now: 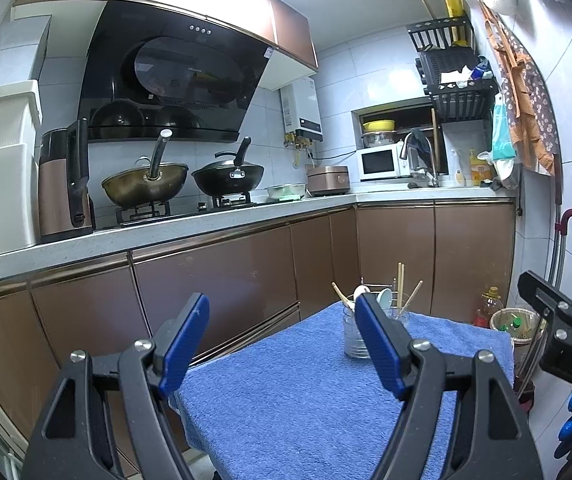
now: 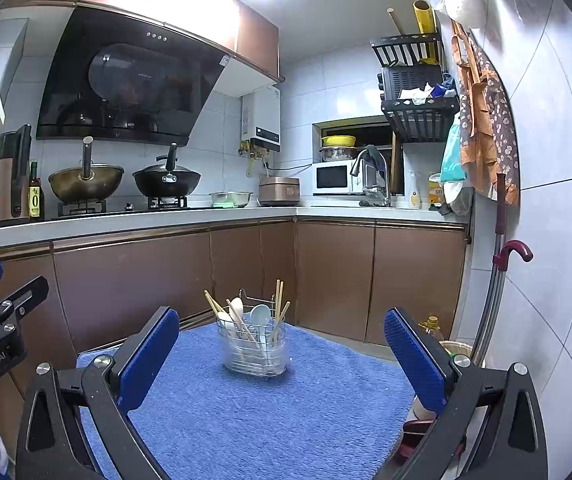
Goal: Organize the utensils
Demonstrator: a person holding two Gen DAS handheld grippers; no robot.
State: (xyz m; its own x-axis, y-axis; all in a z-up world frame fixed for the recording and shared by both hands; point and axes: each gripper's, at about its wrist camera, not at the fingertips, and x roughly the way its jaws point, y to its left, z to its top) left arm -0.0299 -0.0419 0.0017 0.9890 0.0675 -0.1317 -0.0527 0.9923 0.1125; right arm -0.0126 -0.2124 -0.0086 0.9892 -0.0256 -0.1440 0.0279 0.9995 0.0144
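- A long pale speckled stone counter (image 2: 134, 222) runs in an L shape over glossy brown cabinet doors (image 2: 126, 276), with a slanted black glass range hood (image 2: 126, 80) above it.
- Two round woks stand on the gas hob on the counter: a brassy metal wok (image 2: 86, 184) with an upright dark handle, and a black lidded wok (image 2: 166, 184) just beside it.
- A white boxy microwave (image 2: 331, 178) stands near the counter's inner corner, with a squat brown rice cooker (image 2: 279, 191) beside it.
- A thick blue terry towel (image 2: 246, 420), nubbly and matte, covers a small table.
- The left gripper (image 1: 282, 344) has two black angular arms with ribbed blue pads, spread wide and pinching nothing, hovering over the towel's near edge.
- The right gripper (image 2: 282, 354) is the same build, its blue pads likewise held well apart around empty air above the towel.
- One clear cylindrical holder (image 2: 253, 350) inside a thin wire frame stands upright on the towel near its far edge, well apart from both grippers.
- Pale wooden chopsticks (image 2: 278, 300) lean out of the holder: two close together stand tallest, others slant to either side; the exact count is hard to tell.
- Three spoons sit bowl-up in the holder: a pale blue ceramic spoon (image 2: 261, 314) and two cream-coloured spoons (image 2: 237, 307) beside it.
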